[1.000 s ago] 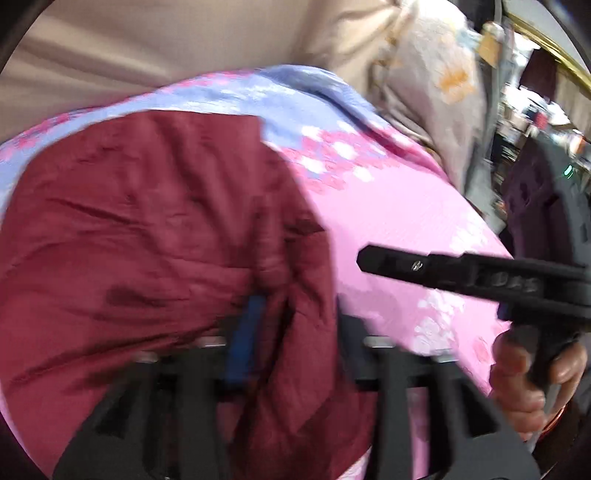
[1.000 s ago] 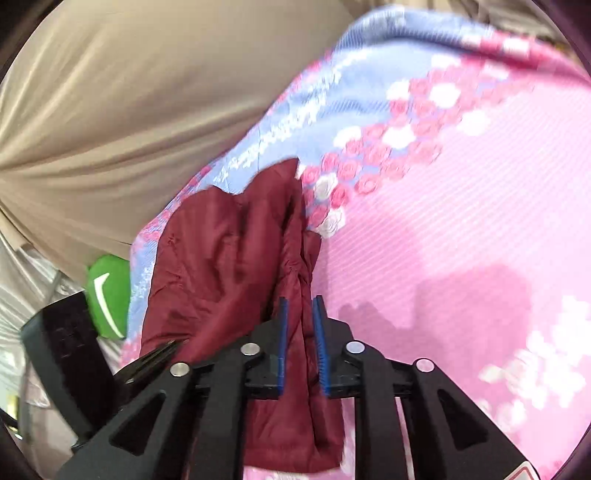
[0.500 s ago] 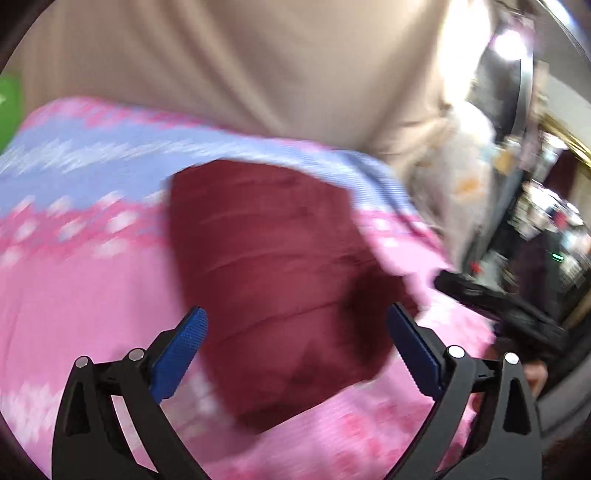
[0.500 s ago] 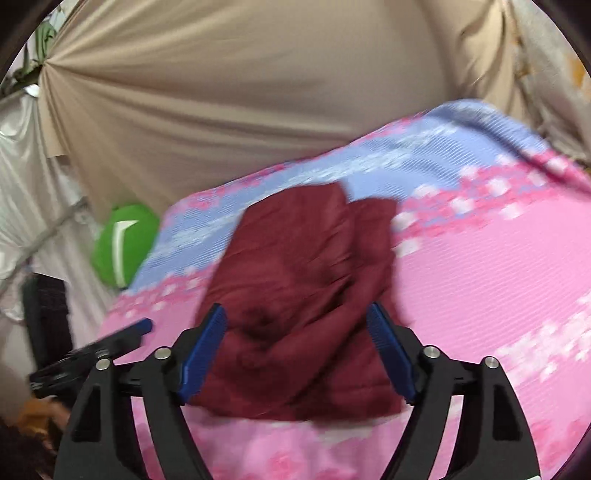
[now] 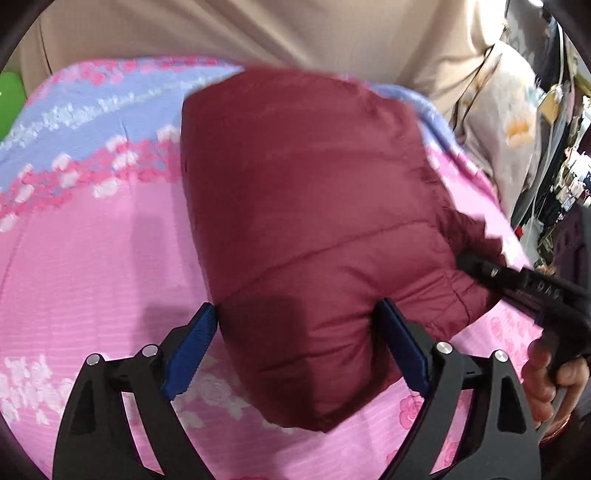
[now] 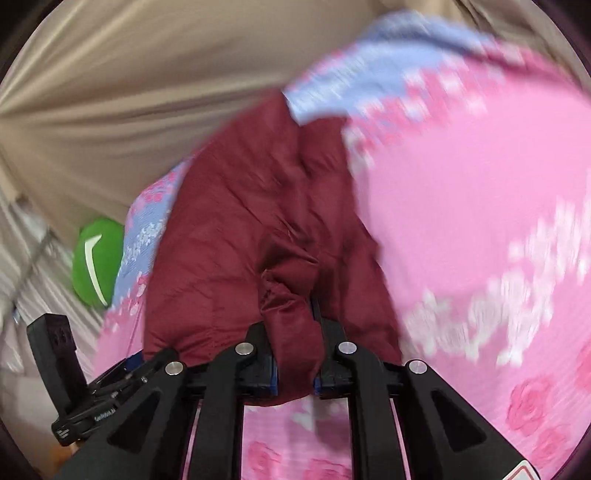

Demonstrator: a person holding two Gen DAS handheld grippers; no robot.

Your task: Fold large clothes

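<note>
On the pink-and-blue floral bed cover (image 5: 92,258), the maroon padded jacket (image 5: 314,206) lies bunched into a thick block, its far edge reaching the blue band of the cover near the beige curtain (image 5: 258,26). Your left gripper (image 5: 295,354) stands spread wide, its blue pads either side of the jacket's near end and gripping nothing. Your right gripper (image 6: 293,354) is clenched on a puckered ridge of the jacket's near edge. You seem to be midway through a fold, with one hand set and the other not yet. Next, close the left gripper on the near edge of the jacket beside the right one, then carry both away from you toward the curtain so that the layers land square. The filling looks slippery, so take a deep bite.
</note>
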